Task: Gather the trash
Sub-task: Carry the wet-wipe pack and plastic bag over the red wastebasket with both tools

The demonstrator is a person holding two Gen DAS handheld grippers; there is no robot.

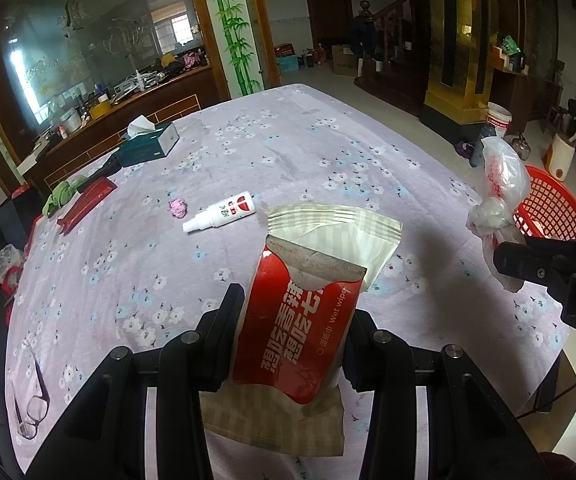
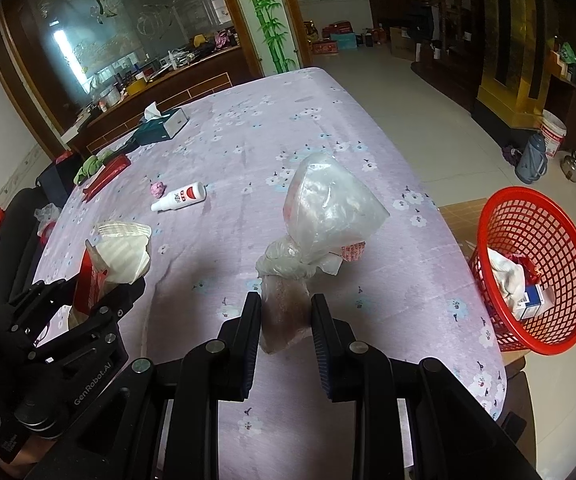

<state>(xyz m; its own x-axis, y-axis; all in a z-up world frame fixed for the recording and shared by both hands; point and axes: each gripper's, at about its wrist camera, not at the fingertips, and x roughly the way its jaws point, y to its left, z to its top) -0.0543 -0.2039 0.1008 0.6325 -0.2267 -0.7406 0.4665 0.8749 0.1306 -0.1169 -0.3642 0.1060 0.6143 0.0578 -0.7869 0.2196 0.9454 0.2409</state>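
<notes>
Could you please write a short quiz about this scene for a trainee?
1. True or false: the left gripper holds a wet wipes pack.
2. What does the right gripper hold?
A. plastic bag
B. spray bottle
C. tissue box
3. What colour is the basket beside the table?

Key: 1 true; 2 A; 3 red.
</notes>
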